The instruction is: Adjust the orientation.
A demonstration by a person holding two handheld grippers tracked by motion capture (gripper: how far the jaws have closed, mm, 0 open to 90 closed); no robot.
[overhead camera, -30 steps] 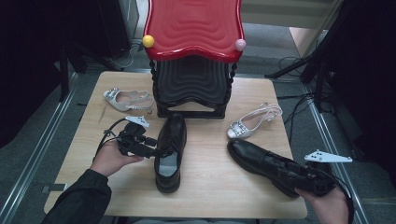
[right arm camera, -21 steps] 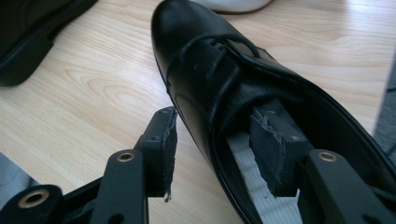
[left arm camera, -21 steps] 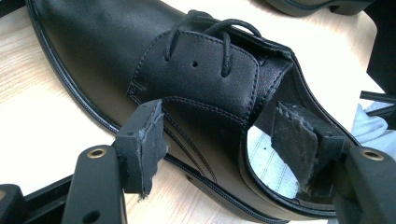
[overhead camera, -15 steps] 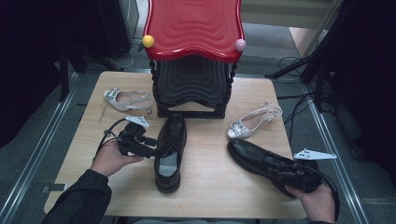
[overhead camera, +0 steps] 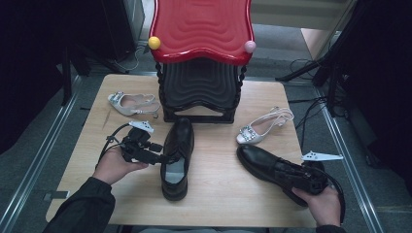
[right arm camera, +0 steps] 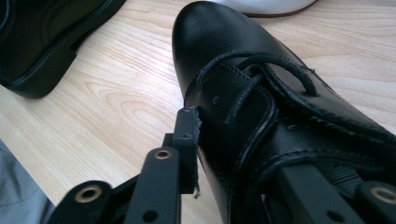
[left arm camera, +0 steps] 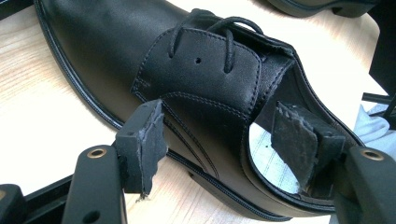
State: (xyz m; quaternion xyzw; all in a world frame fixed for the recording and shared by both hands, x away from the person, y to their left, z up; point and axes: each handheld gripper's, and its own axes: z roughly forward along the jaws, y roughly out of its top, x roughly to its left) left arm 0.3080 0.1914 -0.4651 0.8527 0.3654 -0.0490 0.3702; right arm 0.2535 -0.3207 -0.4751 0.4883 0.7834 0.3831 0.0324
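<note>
Two black leather lace-up shoes lie on the pale wood-grain bench (overhead camera: pixel 218 189), each met by a gripper. The left shoe (overhead camera: pixel 178 156) lies lengthwise near the middle, toe toward a dark ribbed stool base (overhead camera: pixel 199 92) that carries a glossy red wavy top. The left gripper (overhead camera: pixel 145 148) straddles its side wall: one rough grey foam pad (left arm camera: pixel 142 140) sits outside against the smooth stitched quarter, the other inside the opening over the pale insole, and the jaws stand apart, not yet pinching the leather. The right shoe (overhead camera: pixel 274 167) lies slantwise near the right front corner, its rounded, shiny toe pointing to the middle. The right gripper (overhead camera: pixel 303 177) has just been closing its jaws, and they now clasp the shoe's collar, one pad pressed on the outer leather beside the laces, the other jaw inside. Two silvery slingback sandals (overhead camera: pixel 132 103) flank the stool.
</note>
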